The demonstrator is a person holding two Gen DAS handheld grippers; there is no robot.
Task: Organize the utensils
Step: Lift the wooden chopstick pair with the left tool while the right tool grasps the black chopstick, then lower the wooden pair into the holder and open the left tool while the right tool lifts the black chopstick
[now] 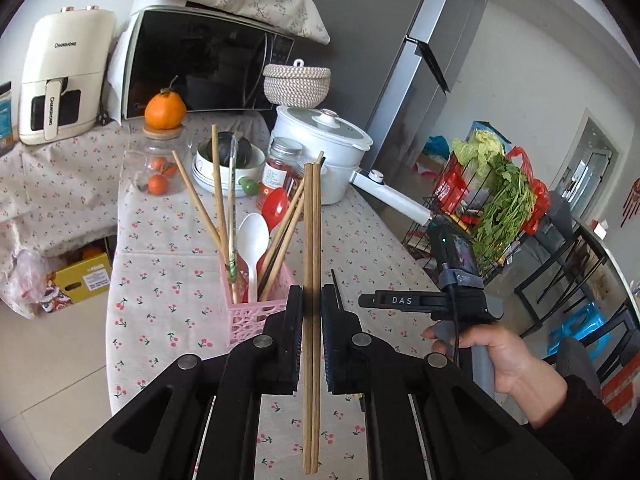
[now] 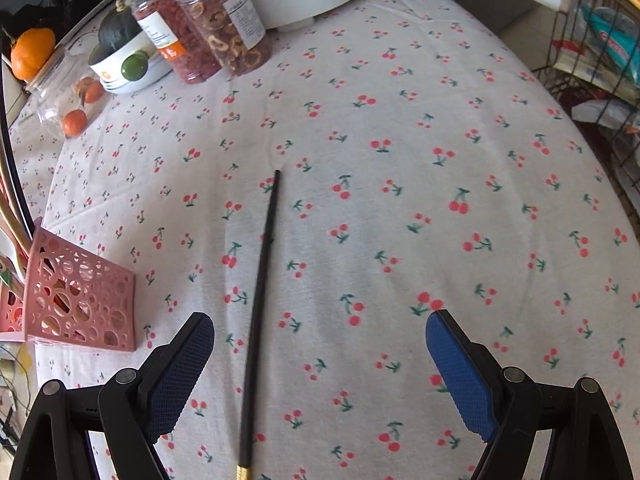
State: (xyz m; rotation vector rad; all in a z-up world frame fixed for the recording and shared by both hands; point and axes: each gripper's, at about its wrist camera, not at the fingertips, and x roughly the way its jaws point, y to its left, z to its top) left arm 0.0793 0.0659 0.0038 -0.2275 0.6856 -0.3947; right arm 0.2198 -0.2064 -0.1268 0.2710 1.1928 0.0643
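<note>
A pair of long, pale wooden chopsticks (image 1: 311, 280) stands nearly upright, pinched between the narrow fingers of the left gripper (image 1: 311, 312), its upper ends reaching toward twelve o'clock in the left wrist view. At about ten o'clock from that grip sits the pink perforated plastic utensil basket (image 1: 256, 316), already stocked with more wooden chopsticks, a white plastic spoon (image 1: 253, 236) and a red plastic spoon (image 1: 275, 207). The step in hand looks like carrying this pair to the basket.

On the cherry-print tabletop (image 2: 400, 160), a single slim black chopstick with a gold end (image 2: 260, 300) lies running from six toward twelve o'clock in the right wrist view, the basket at its nine o'clock. The right gripper (image 2: 320, 368) hovers over it, fingers spread wide with nothing held (the stick lies nearer the left-hand pad than the other).

Next, I judge, the left pair must be tipped over the basket's mouth and released, while the right fingers centre on the black stick and close.
</note>
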